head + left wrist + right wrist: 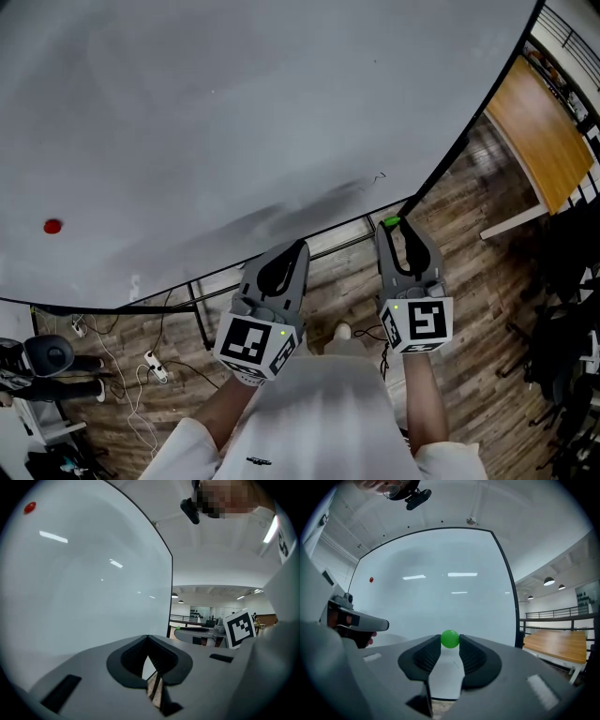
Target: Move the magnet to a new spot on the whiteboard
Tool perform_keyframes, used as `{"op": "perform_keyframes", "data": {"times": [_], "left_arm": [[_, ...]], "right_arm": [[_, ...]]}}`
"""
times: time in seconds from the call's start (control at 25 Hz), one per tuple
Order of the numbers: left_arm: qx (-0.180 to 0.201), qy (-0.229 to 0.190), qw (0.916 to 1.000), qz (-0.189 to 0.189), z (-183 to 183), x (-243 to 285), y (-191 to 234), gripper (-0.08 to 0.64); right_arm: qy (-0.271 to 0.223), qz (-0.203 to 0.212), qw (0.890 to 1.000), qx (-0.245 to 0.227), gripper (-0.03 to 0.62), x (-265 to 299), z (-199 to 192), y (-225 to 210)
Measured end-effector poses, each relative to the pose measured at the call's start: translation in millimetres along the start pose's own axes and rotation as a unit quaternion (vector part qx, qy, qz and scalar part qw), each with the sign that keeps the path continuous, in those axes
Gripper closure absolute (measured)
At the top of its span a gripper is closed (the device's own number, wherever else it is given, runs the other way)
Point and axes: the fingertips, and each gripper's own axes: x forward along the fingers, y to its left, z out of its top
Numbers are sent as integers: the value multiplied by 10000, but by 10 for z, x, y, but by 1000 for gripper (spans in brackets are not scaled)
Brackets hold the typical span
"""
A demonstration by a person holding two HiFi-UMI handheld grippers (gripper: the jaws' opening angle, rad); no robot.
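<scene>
A large whiteboard (234, 112) fills the head view, with a small red magnet (52, 226) stuck far left on it. That red magnet also shows in the left gripper view (30, 507) and the right gripper view (371, 579). My right gripper (392, 225) is shut on a green ball-shaped magnet (450, 639), pinched at the jaw tips. It hangs by the board's lower right edge; contact with the board cannot be told. My left gripper (300, 246) is shut and empty, just below the board's bottom edge.
The board's black frame and stand legs (202, 323) run under its lower edge. Cables and a power strip (155, 366) lie on the wooden floor at left. A wooden table (539, 141) stands at the right, with dark chairs (572, 309) below it.
</scene>
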Motion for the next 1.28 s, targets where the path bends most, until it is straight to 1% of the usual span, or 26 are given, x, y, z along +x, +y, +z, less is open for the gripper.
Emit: {"op": "perform_keyframes", "data": {"times": [0.2,0.48,0.84,1.08,1.28], "left_arm": [[-26,109,9999,-8,-83,196,-37,554],[-121,211,9997,-14,-257,456,-67,554],[-194,336,9992,50,-369,737,-56,554],[-200,421,9988,132,-431,848,-66,554],[-226,485,9984,179,-491,840,-19,554]], "right_arm": [[85,95,9998,-117,460,152,-106,-110],[117,39,9999,-15,460,383,-274,-310],[269,148,9995,8,460,701,-506,-474],[401,269,9988,6,460,841,-678,-530],[502,305,9983,-6,460,957,-798,-526]]}}
